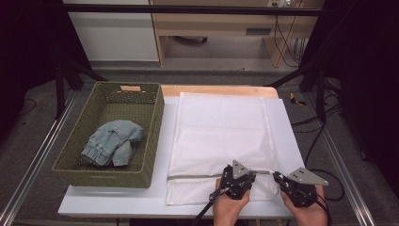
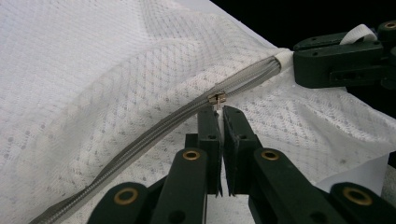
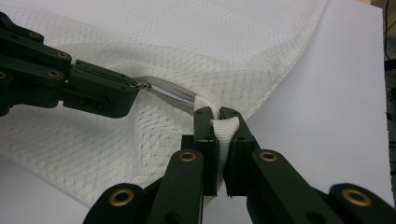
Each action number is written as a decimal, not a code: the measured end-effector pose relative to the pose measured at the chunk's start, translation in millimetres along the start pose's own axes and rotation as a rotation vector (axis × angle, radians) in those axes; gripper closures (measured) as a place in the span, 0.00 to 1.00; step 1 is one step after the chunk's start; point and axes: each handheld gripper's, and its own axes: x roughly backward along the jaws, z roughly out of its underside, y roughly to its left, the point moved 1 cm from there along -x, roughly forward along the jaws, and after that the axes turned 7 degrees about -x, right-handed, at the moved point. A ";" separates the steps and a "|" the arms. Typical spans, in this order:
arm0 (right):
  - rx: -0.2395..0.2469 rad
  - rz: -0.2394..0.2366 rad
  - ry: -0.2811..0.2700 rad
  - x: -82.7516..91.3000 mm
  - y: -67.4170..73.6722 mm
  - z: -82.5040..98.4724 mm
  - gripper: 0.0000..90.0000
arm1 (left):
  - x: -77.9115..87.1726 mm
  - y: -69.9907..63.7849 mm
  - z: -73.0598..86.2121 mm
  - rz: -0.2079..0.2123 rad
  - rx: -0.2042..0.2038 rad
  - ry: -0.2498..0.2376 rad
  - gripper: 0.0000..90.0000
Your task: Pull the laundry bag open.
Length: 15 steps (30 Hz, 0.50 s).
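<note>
Two grippers work the mesh bag (image 1: 221,136) lying flat on the table (image 1: 117,197). Left gripper (image 2: 219,112) pinches the zipper pull (image 2: 217,99); right gripper (image 3: 217,119) clamps the end tab (image 3: 226,130). Mesh is light, limp, snag-prone: hold tab and pull only.

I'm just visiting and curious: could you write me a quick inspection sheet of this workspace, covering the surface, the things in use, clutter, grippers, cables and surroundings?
Surface: white table, wooden strip at the far edge.
Job's things: white mesh laundry bag lying flat; grey zipper near its front edge, slider close to the right end.
Clutter: green woven basket on the left, holding folded jeans.
Grippers: left gripper shut on the zipper pull; right gripper shut on the white tab at the zipper's end.
Cables: black cable trailing from the left gripper; more on the floor at right.
Surroundings: black frame, wooden furniture behind.
</note>
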 end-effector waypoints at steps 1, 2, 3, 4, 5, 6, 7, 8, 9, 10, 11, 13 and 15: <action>0.000 -0.002 0.001 0.2 0.4 0.0 0.96 | 0.5 0.0 0.2 0.001 0.002 0.000 0.97; 0.003 -0.001 0.001 0.4 0.8 0.0 0.96 | 1.0 -0.1 0.4 0.001 0.002 0.002 0.97; 0.006 0.000 0.001 0.5 1.2 -0.2 0.96 | 1.4 -0.3 0.4 0.000 0.002 0.000 0.97; 0.009 0.000 0.000 0.5 1.5 -0.3 0.96 | 2.0 -0.2 0.3 -0.002 -0.002 0.002 0.97; 0.011 0.001 -0.001 0.5 1.5 -0.4 0.96 | 2.4 0.3 0.3 -0.006 -0.003 0.001 0.97; 0.013 0.004 -0.001 0.5 1.2 -0.4 0.96 | 3.0 1.5 0.7 -0.007 0.002 0.001 0.97; 0.007 0.008 -0.002 1.1 0.6 -0.4 0.96 | 3.3 2.1 0.9 -0.008 0.002 0.002 0.97; 0.010 0.008 -0.004 1.1 0.2 -0.4 0.96 | 3.8 3.1 1.5 -0.006 0.003 0.004 0.97; 0.013 0.009 -0.005 1.2 -0.5 -0.2 0.96 | 4.5 4.2 2.4 -0.008 0.004 0.005 0.97; 0.011 0.008 -0.004 1.3 -0.4 -0.2 0.96 | 5.1 4.5 3.0 -0.009 0.011 0.002 0.97; 0.011 0.009 -0.002 1.2 -0.2 -0.2 0.96 | 6.2 5.3 3.6 -0.008 0.009 0.004 0.97; 0.010 0.006 0.001 0.7 0.5 -0.1 0.96 | 9.2 6.1 4.4 -0.008 0.018 -0.005 0.97; 0.013 -0.005 -0.003 0.7 1.3 -0.2 0.96 | 10.7 6.6 4.7 -0.010 0.019 -0.008 0.97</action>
